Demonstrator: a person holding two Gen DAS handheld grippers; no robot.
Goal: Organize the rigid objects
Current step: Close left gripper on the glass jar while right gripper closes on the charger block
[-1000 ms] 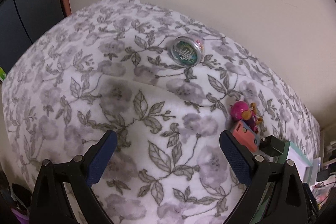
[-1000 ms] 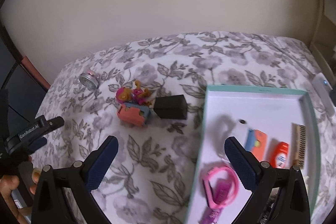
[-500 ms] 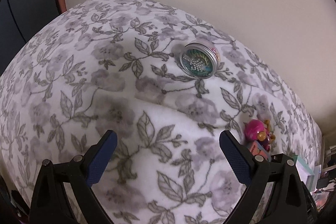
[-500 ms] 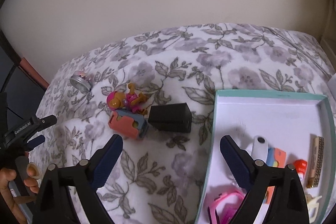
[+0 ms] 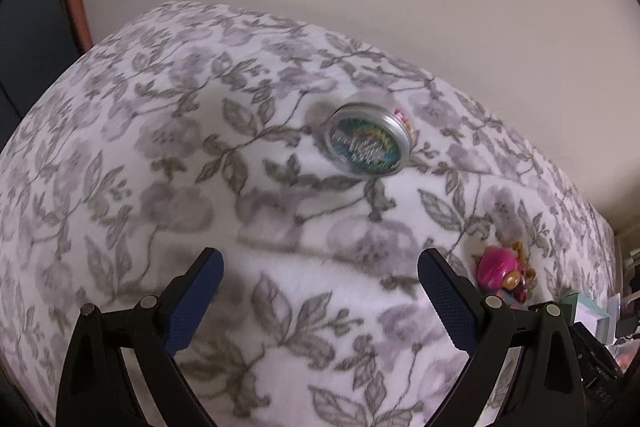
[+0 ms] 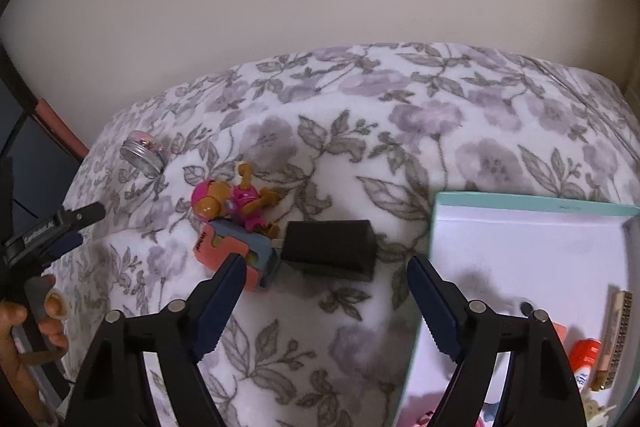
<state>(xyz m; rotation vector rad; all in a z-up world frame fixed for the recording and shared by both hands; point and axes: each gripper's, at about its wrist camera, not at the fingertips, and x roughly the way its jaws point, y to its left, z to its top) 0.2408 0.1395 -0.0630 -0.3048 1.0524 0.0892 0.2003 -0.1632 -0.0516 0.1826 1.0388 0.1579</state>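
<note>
The black box (image 6: 330, 245) lies on the blanket (image 6: 360, 307) between toy (image 6: 236, 203) and tray (image 6: 532, 205); likely light and stiff, best gripped across its short sides; right gripper (image 6: 326, 301) closing, nothing between; left gripper (image 5: 318, 301) released, tin (image 5: 368, 141) ahead; open blanket around.

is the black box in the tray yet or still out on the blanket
Out. The black box lies on the floral blanket, left of the teal-rimmed tray, beside the orange toy.
</note>
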